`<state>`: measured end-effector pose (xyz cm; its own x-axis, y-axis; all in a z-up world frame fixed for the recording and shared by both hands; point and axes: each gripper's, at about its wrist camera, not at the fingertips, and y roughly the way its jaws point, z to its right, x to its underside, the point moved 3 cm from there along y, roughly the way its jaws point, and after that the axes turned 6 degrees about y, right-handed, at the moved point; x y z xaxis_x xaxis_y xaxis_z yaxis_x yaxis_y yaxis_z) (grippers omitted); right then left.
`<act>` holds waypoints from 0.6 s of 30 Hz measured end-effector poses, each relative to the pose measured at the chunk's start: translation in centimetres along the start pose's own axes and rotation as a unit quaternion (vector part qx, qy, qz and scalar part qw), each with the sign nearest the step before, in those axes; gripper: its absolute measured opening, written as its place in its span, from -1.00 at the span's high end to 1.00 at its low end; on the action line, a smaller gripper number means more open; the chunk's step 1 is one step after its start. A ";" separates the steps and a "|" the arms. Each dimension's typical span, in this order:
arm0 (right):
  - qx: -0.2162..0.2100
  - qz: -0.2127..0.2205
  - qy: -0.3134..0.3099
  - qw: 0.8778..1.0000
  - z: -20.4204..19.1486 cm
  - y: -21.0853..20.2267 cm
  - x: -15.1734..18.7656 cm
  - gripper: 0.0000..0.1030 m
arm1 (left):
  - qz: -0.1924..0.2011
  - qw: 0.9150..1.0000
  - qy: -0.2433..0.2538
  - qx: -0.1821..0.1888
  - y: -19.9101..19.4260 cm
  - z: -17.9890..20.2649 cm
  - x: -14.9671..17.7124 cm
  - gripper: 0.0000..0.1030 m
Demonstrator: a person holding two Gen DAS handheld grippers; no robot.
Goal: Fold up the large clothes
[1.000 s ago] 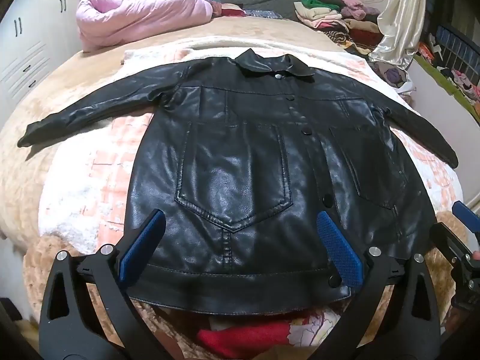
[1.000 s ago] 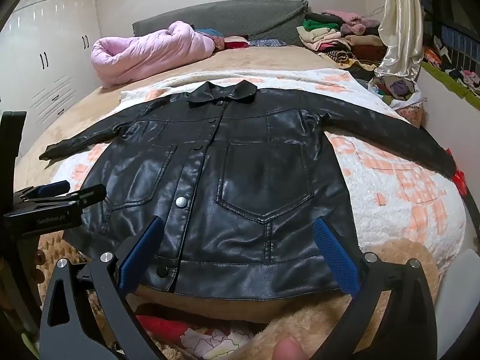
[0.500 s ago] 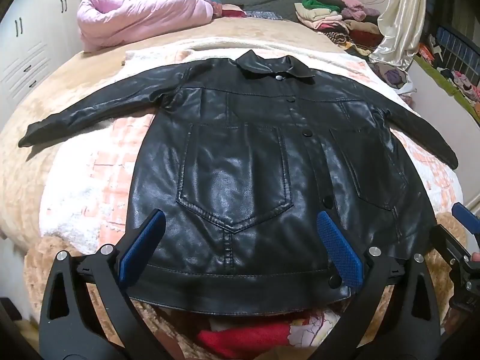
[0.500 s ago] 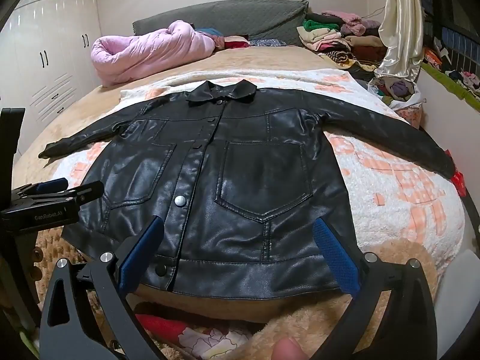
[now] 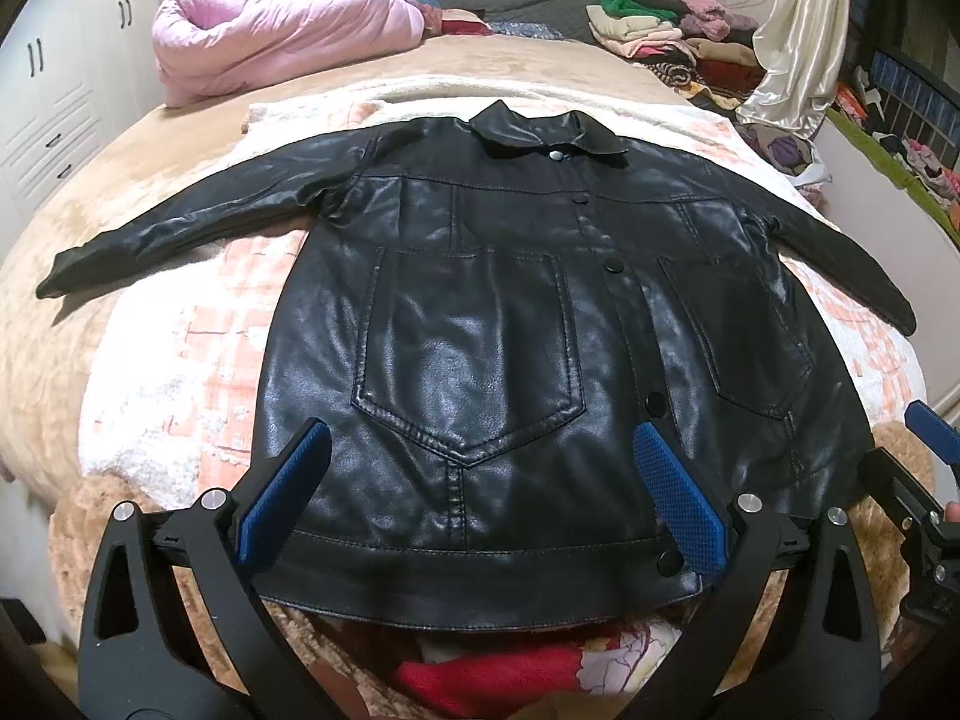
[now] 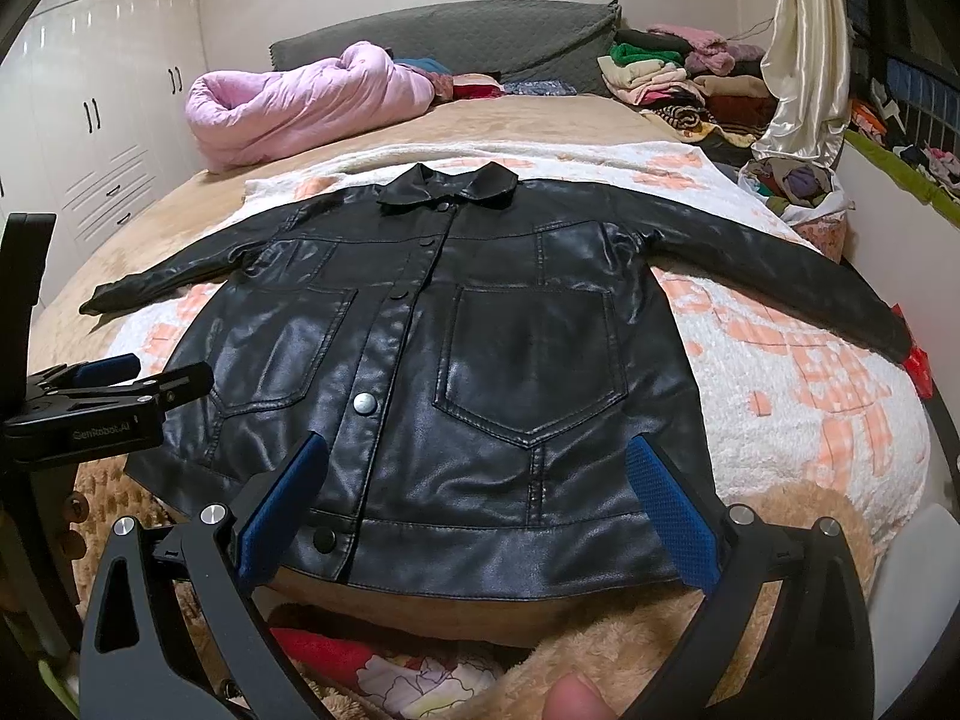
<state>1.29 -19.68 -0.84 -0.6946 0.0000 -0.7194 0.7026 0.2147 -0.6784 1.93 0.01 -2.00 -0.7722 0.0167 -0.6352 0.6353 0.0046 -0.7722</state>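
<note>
A black leather jacket (image 5: 480, 330) lies flat, front up and buttoned, on a white and orange blanket (image 5: 180, 372) on the bed, sleeves spread to both sides; it also shows in the right wrist view (image 6: 480, 360). My left gripper (image 5: 480, 498) is open and empty, held above the jacket's hem on its left half. My right gripper (image 6: 474, 504) is open and empty, above the hem on its right half. The left gripper also shows at the left edge of the right wrist view (image 6: 108, 384), and the right gripper at the right edge of the left wrist view (image 5: 924, 468).
A rolled pink quilt (image 5: 282, 30) lies at the head of the bed by a grey headboard (image 6: 450, 36). Stacked folded clothes (image 5: 654, 30) sit at the far right. A cream curtain (image 6: 804, 60) hangs right. White wardrobes (image 6: 90, 96) stand left. Red floral fabric (image 5: 510, 666) lies below the hem.
Both grippers have crept slightly forward and the view shifted a little; the jacket has not moved and both grippers stay open.
</note>
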 end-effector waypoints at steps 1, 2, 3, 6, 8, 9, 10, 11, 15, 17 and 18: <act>-0.001 0.000 0.000 1.000 0.0 0.0 0.0 -0.92 | 0.000 1.000 0.001 0.001 0.0 0.0 0.0 -0.84; -0.001 0.000 0.001 1.000 0.0 0.0 0.0 -0.92 | 0.000 1.000 0.001 0.001 0.0 0.0 0.0 -0.84; -0.001 0.000 0.000 1.000 0.0 0.0 0.0 -0.92 | 0.000 1.000 0.001 0.000 0.0 0.0 0.0 -0.84; -0.001 0.001 0.000 1.000 0.0 0.0 0.0 -0.92 | 0.000 1.000 0.001 0.001 0.0 0.0 0.0 -0.84; -0.001 0.000 -0.001 1.000 0.0 0.0 0.0 -0.92 | -0.002 1.000 0.001 0.002 0.0 0.0 0.0 -0.84; -0.001 0.000 0.000 1.000 0.0 0.0 -0.1 -0.92 | -0.002 1.000 0.002 0.002 0.0 0.0 0.0 -0.84; -0.001 0.000 0.000 1.000 0.0 0.0 -0.1 -0.92 | -0.001 1.000 0.001 0.001 0.0 0.0 0.0 -0.84; -0.001 0.000 0.000 1.000 0.0 0.0 -0.1 -0.92 | -0.001 1.000 0.002 0.002 0.0 0.0 0.0 -0.84; -0.001 0.000 0.000 1.000 0.0 0.0 -0.1 -0.92 | -0.003 1.000 0.003 0.003 0.1 -0.1 -0.1 -0.84; -0.002 0.001 0.001 1.000 0.0 0.0 -0.1 -0.92 | -0.002 1.000 0.003 0.004 0.2 -0.1 -0.1 -0.84; -0.002 0.000 0.001 1.000 -0.1 0.0 -0.1 -0.92 | -0.002 1.000 0.003 0.005 0.2 -0.1 -0.1 -0.84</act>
<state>1.35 -19.61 -0.81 -0.6943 0.0020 -0.7197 0.7026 0.2185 -0.6772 2.10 0.10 -2.08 -0.7746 0.0227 -0.6320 0.6321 -0.0048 -0.7749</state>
